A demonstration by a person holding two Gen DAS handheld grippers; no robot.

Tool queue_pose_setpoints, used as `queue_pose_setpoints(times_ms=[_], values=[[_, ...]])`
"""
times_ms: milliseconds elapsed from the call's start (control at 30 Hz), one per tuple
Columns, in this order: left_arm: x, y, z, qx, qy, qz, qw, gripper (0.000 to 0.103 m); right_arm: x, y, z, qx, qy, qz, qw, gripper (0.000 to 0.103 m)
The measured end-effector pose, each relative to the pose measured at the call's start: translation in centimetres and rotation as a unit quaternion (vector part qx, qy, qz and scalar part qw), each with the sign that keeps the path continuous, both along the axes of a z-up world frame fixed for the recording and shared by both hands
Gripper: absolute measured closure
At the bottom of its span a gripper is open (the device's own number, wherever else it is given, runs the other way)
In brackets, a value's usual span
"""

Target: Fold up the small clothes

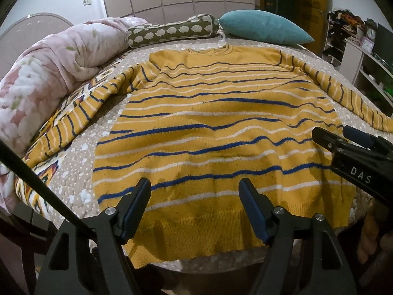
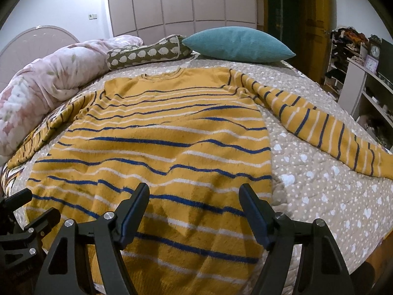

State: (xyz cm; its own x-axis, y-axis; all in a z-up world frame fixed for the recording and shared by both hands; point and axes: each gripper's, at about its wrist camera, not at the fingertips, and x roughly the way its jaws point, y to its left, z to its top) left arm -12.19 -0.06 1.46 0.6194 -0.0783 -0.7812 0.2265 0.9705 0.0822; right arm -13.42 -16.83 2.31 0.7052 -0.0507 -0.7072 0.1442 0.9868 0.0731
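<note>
A yellow sweater (image 1: 208, 127) with blue and white stripes lies flat on the bed, hem toward me, both sleeves spread outward; it also shows in the right wrist view (image 2: 159, 152). My left gripper (image 1: 195, 189) is open and empty, hovering over the hem near its middle. My right gripper (image 2: 194, 194) is open and empty above the lower right part of the sweater. The right gripper also shows at the right edge of the left wrist view (image 1: 331, 135), and the left gripper at the left edge of the right wrist view (image 2: 29, 206).
The bed has a beige dotted bedspread (image 2: 319, 184). A pink floral duvet (image 1: 49, 68) is bunched at the left. A sheep-print bolster (image 1: 172, 30) and a teal cushion (image 1: 265, 27) lie at the far end. Shelves (image 1: 363, 56) stand at the right.
</note>
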Motion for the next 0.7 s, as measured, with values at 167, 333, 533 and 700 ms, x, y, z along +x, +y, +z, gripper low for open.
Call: queue_pose_setpoints(times_ms=[167, 333, 533, 700], values=[[0.01, 0.13, -0.18, -0.001, 0.004, 0.001, 1.0000, 0.030, 0.06, -0.08, -0.31, 0.002, 0.004, -0.003, 1.000, 0.023], [0.03, 0.38, -0.56, -0.002, 0.012, 0.001, 0.9999, 0.030, 0.03, -0.18, -0.54, 0.002, 0.008, -0.004, 1.000, 0.023], [0.02, 0.40, -0.72, -0.002, 0.015, 0.004, 0.9999, 0.030, 0.02, -0.17, -0.63, 0.004, 0.008, -0.004, 1.000, 0.023], [0.03, 0.47, -0.90, -0.003, 0.019, 0.005, 0.9998, 0.030, -0.03, -0.21, -0.72, 0.005, 0.009, -0.004, 1.000, 0.022]])
